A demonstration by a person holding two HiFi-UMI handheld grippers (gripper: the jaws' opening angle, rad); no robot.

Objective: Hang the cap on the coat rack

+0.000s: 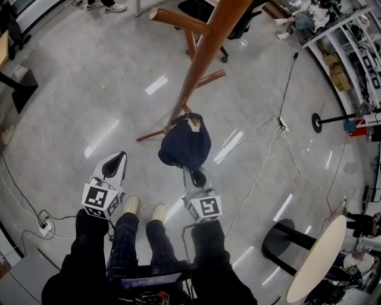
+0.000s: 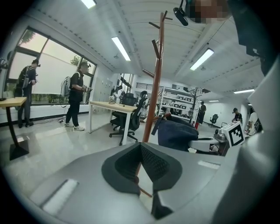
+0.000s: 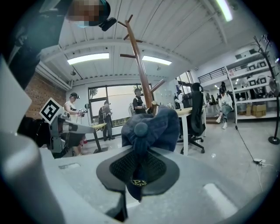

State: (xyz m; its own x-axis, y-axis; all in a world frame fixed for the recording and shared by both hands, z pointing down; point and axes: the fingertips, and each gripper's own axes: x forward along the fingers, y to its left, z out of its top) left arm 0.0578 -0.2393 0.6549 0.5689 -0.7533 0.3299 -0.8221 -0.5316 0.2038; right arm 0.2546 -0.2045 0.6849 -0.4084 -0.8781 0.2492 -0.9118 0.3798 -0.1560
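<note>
A navy cap (image 1: 186, 146) hangs in the air in front of the wooden coat rack (image 1: 202, 59), close to its pole and above its feet. My right gripper (image 1: 197, 177) is shut on the cap's edge. In the right gripper view the cap (image 3: 151, 127) bulges over the pads, with a fold of it pinched in the right gripper (image 3: 139, 173) and the coat rack (image 3: 142, 74) rising behind. My left gripper (image 1: 114, 165) is to the left, shut with nothing in it. In the left gripper view the left gripper (image 2: 141, 164) faces the coat rack (image 2: 157, 78), and the cap (image 2: 177, 133) is just right of the pole.
A round pale table (image 1: 315, 262) and a black stool (image 1: 283, 238) stand at the lower right. Cables (image 1: 262, 155) and a power strip (image 1: 284, 125) lie on the floor right of the rack. An office chair (image 1: 208, 12) is behind it. People stand far off (image 2: 78, 94).
</note>
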